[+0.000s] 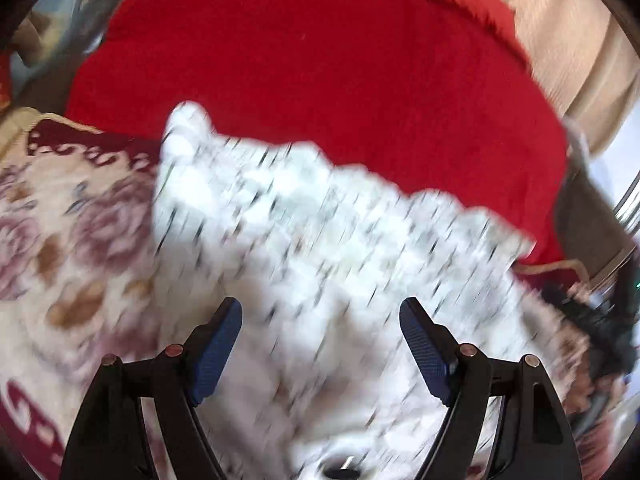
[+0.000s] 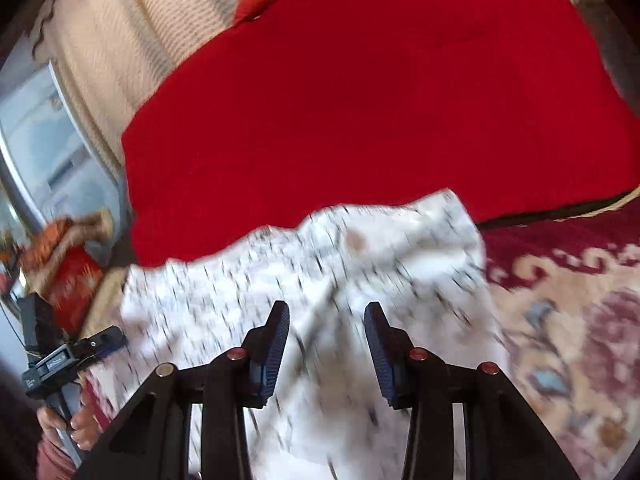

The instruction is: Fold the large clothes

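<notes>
- The white garment with small dark flecks (image 1: 320,264) lies in a rumpled heap on the floral rug (image 1: 60,248), its far edge overlapping the near edge of a red blanket or cushion (image 1: 320,60) that lies beyond the rug's far border.
- Both views are smeared by motion blur, so the garment's kind, and where its hems or sleeves lie, cannot be told.
- The left gripper (image 1: 320,344) hangs over the cloth with its blue-padded jaws spread wide and nothing between them.
- The right gripper (image 2: 326,344) is also spread, somewhat less widely, over a raised ridge of the same cloth, and pinches nothing.
- In the right wrist view the left gripper (image 2: 68,356) and the hand (image 2: 68,424) holding it show beside the garment's left edge.
- Judgement: the step in hand looks like an approach between grasps, with no fold visibly made yet.
- The next move likely calls for each gripper to come down on a separate edge or corner, close on a single layer, then lift and spread the cloth flat on the rug before folding.
- Risk: pinching the ridge would bunch several layers together.
</notes>
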Motion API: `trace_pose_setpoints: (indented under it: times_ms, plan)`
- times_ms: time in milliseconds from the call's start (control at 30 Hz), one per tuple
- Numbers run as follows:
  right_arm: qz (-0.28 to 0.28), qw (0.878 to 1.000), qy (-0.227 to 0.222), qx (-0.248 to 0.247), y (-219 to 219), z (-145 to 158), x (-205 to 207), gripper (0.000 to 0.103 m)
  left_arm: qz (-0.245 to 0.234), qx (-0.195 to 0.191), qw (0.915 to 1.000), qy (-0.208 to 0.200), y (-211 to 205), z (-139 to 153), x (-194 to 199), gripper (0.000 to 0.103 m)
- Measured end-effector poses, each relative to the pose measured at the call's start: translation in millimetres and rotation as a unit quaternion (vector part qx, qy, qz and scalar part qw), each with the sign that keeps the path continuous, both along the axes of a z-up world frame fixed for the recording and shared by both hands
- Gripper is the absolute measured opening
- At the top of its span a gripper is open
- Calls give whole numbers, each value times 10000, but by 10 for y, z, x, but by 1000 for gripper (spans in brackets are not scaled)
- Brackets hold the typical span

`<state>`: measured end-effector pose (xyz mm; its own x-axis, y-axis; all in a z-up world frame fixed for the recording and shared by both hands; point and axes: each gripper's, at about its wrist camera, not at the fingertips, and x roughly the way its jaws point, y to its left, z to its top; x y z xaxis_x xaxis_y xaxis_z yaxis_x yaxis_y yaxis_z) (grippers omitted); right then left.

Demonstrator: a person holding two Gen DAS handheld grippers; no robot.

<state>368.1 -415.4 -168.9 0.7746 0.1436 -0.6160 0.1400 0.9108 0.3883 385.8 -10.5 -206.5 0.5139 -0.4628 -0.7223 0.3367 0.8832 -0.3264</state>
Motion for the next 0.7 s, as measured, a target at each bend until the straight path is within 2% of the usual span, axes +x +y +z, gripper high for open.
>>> trace_pose_setpoints:
  times_ms: [100,133,200,267,333,400,500,533,600,633,700]
  plan:
    - [18,9996,289,-49,3,-169,-244,44,186,877,9960,16,-15,-160,-125,81]
    - [17,9990,441,-43,-8,-244,-266,47,221,1341,9907,-29,-67,-243,-147,82]
    - [-53,9966,817,96,-49,-488,-331,48,145,1792,9836,113,-181,-400,-130,84]
    - [-194,9967,752,226,-57,-597,-422,48,309,1809,9827,237,-178,-353,-147,84]
    - [-374,9966,724,112,-16,-520,-489,49,366,1781,9827,356,-167,-268,-181,84]
    - [-460,9962,704,234,-1,-399,-547,50,401,1672,9847,285,-156,-161,-267,84]
    - [-364,9964,310,706,55,-234,-628,55,384,1591,9865,65,-250,-85,-424,84]
    - [-338,9964,203,757,111,-209,-624,58,388,1684,9850,8,-335,-100,-457,85]
    - [-322,9967,83,735,228,-158,-621,59,420,1986,9792,14,-541,-179,-448,86]
    - [-336,9964,103,770,307,-176,-548,59,431,2191,9748,20,-616,-254,-443,87]
    - [-370,9945,276,940,324,-335,-463,60,450,2469,9680,-4,-706,-358,-399,95]
